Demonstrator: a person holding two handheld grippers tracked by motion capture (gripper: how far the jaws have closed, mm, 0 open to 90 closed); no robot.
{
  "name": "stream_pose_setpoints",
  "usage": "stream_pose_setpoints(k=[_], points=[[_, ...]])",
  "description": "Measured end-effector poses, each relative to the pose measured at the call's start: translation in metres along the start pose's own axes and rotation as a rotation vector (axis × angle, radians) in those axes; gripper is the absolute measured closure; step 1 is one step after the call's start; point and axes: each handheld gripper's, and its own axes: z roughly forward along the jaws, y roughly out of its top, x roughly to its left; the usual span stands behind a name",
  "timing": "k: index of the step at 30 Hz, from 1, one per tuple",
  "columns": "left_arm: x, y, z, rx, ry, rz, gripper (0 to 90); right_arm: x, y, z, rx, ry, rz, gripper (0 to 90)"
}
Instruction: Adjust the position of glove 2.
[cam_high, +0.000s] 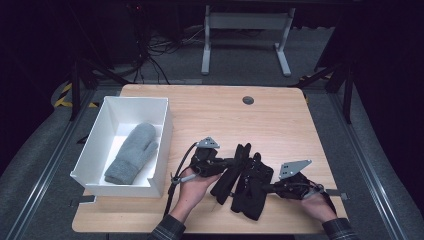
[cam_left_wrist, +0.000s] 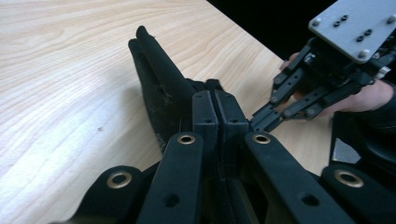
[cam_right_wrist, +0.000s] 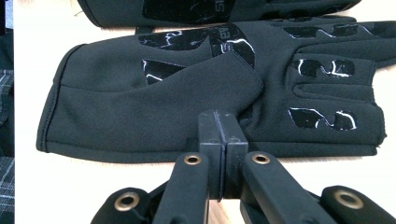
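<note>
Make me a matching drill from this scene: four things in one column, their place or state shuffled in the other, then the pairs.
1. grey mitten
2. black gloves
3. white box
4. left claw

A. stands at the table's left side
B. shut on a glove
C. lies in the box
D. lie on the bare wood between the hands

Pairs: 1-C, 2-D, 3-A, 4-B

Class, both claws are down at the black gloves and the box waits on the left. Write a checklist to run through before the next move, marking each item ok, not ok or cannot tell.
1. Left claw shut on a black glove: ok.
2. Right claw shut at the other glove's edge: ok; whether it pinches the fabric: cannot tell.
3. Gloves separated: not ok, they overlap.
4. White box has room beside the grey mitten: ok.
5. Table bare between gloves and box: ok.
</note>
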Motion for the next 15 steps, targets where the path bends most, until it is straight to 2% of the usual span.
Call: stream_pose_setpoints(k=[6, 15], points=[[-0.001, 0.001, 0.001, -0.001, -0.013, -0.006, 88.6, 0.001, 0.009, 0.009, 0.002, 0.004, -0.016, 90.0], [0.001, 0.001, -0.001, -0.006, -0.005, -0.018, 88.9, 0.008, 0.028, 0.028, 0.005, 0.012, -0.050, 90.0]])
